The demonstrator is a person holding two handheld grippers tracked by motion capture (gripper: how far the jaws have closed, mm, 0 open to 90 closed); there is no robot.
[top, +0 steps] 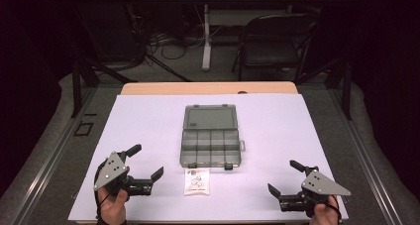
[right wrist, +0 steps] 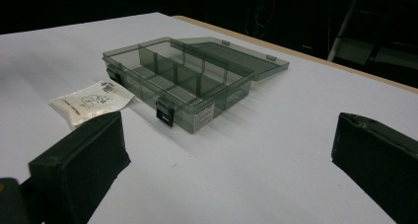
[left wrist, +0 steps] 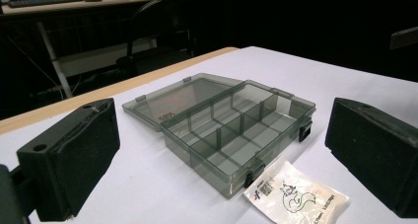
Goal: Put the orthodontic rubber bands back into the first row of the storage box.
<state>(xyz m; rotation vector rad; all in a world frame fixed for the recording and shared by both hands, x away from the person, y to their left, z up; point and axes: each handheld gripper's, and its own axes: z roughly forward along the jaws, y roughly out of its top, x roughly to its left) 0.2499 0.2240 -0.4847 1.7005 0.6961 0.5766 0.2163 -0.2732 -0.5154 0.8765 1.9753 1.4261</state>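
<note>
A: Starting at the left, what's showing?

B: Left tool (top: 147, 160) is sitting near the front-left corner of the tabletop (top: 148, 116), w/ a hand (top: 111, 205) gripping it from below. Jaws are standing wide apart, nothing btwn them. In the left gripper view the tool (left wrist: 217, 150) is looking across at the box, both pads well clear of it.

A: And the middle?

B: A smoky see-through organizer box (top: 209, 146) is lying at the centre, lid (top: 209, 117) folded flat open toward the far edge. Dividers are splitting it into compartments; they're looking empty. Two black latches are hanging on its near wall. Just in front of it, touching or nearly so, a small white sachet (top: 196, 181) w/ a printed drawing is lying flat. Left gripper view is showing the same box (left wrist: 236, 130) and sachet (left wrist: 296, 197).

A: Right side?

B: Right tool (top: 285, 178) is resting near the front-right corner, held by the other hand (top: 324, 215). Jaws are spread wide too, gripping nothing. Its own view (right wrist: 226, 160) is catching the box (right wrist: 182, 83) and sachet (right wrist: 91, 101) ahead-left, well apart from the pads.

A: Beyond the tabletop?

B: A dark folding chair (top: 275, 41).
</note>
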